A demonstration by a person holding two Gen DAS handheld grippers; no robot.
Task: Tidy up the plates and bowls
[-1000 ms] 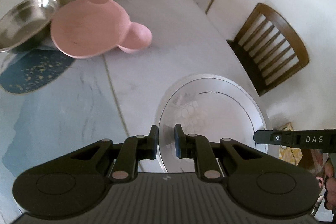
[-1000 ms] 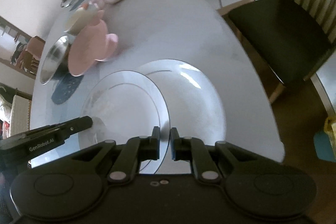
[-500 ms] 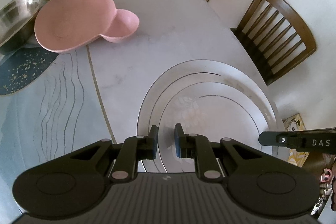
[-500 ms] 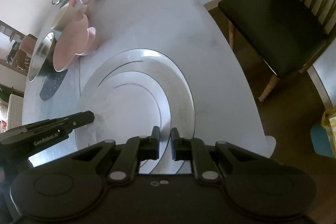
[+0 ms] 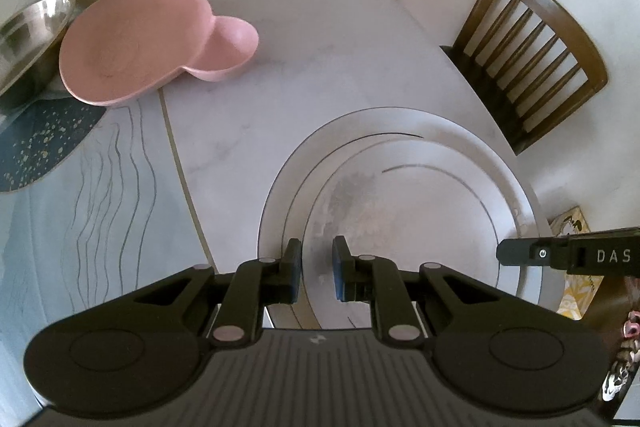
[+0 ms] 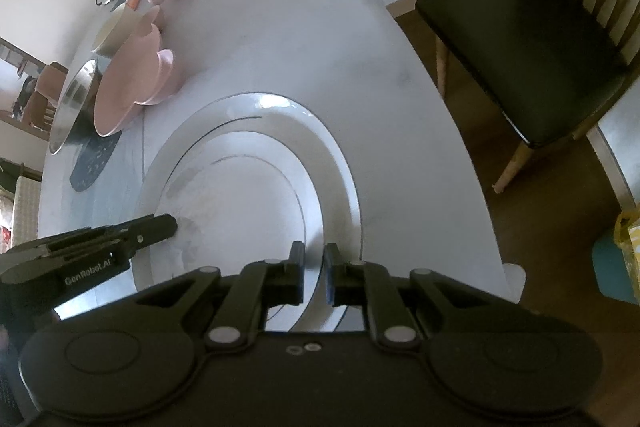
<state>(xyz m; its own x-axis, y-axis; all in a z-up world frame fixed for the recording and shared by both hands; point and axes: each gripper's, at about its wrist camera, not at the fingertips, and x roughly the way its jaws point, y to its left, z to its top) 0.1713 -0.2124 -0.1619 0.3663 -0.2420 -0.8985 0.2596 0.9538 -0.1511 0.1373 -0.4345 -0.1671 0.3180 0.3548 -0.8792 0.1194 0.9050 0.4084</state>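
Left gripper [image 5: 316, 269] tilted steeply down, jaws nearly closed on near rim of the upper white plate [image 5: 404, 219]. Right gripper [image 6: 313, 273] same pitch, pinching that plate's opposite rim. Upper plate sits over the lower plate [image 5: 280, 195] at table [image 5: 320, 47] edge.

**Two printed markings, one on each gripper**

In the left wrist view, the white letters "DAS" stand on the black side of the right gripper [image 5: 568, 258], which reaches in from the right edge; the word is cut off by the edge of the picture. A small white power symbol sits on the same body, just left of the letters. In the right wrist view, the left gripper [image 6: 92, 253] carries "GenRobot.AI" in white on its black side.
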